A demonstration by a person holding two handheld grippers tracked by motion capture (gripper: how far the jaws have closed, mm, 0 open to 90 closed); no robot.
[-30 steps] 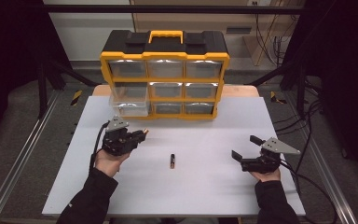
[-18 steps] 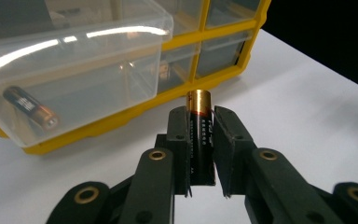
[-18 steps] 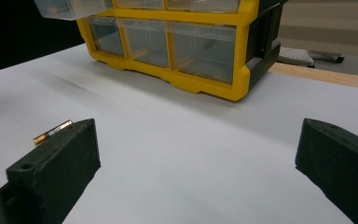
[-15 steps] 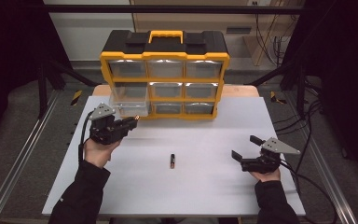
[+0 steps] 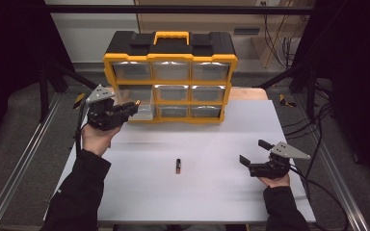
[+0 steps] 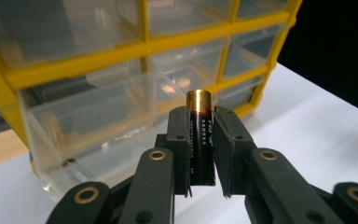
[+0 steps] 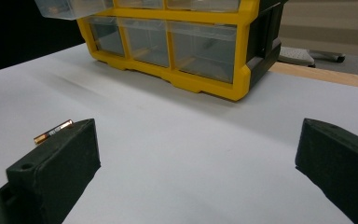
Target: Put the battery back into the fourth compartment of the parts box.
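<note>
Carrying a battery [image 6: 200, 128] toward the pulled-out drawer [image 6: 93, 135], clamped in the left gripper [image 5: 131, 107].
A short approach could knock the battery against the drawer's front wall. That drawer looks nearly empty; another battery [image 5: 178, 166] lies on the table [image 5: 221, 192]; the right gripper [image 5: 253, 153] stands wide, empty.

A white surface [image 5: 207, 192] fills the lower middle of the frame, with a strip of bare wood [image 5: 248, 93] at its far right edge. Metal rails [image 5: 14, 173] run along both sides. Grey floor [image 5: 24, 110] lies beyond, cables [image 5: 279, 45] hang at upper right, and a pale wall [image 5: 89, 33] stands at upper left. Darkness flanks both sides.
</note>
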